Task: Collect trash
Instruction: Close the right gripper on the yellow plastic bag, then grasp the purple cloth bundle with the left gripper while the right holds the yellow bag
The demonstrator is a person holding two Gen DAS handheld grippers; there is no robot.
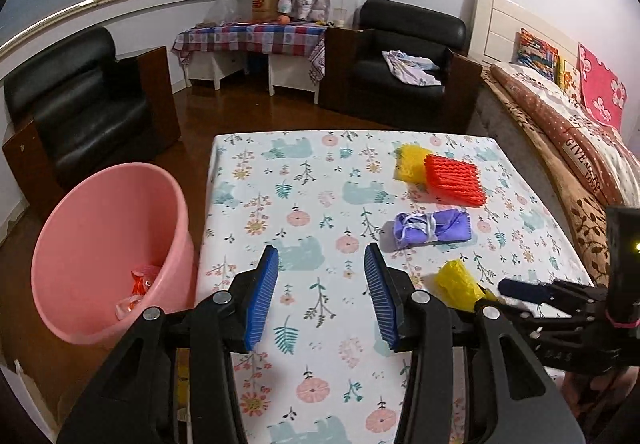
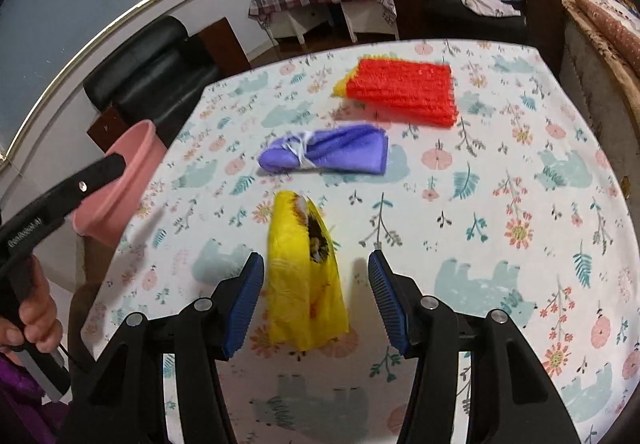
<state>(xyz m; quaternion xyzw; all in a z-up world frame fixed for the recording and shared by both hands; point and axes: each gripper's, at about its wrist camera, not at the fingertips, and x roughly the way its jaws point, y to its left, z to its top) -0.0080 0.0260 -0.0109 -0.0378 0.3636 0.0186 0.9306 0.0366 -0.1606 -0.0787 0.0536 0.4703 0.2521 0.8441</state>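
Blue-padded jaws of the right gripper (image 2: 316,298) stand apart on either side of a yellow plastic bag (image 2: 304,276), which lies on the table (image 2: 500,244) near its front edge, toward the right-hand front corner as the left wrist view shows it. The pads do not appear to press on the bag; a gap shows on each side, so this reads as a grasp about to be made, not one made. The left gripper (image 1: 322,294) hovers over the front part of the table nearer its left edge, jaws open and nothing between them.

Beyond the yellow bag, around the middle of the table, lies a purple bundle (image 2: 326,155) tied with a white string. Farther back, toward the far right corner, a red foam net (image 2: 404,89) rests partly over a yellow foam net (image 1: 409,161), the two touching.

Off the table's left edge, on the floor and close against the table, stands a pink bucket (image 1: 80,244). Some reddish and clear scraps (image 1: 138,290) lie at its bottom; what they are is hard to tell.

Judging from this, the collecting is under way but far from finished: a little trash seems already dropped in the bucket, while four pieces remain on the table. The yellow bag looks to be the piece in hand, and it would have to cross the table's width to reach the bucket.
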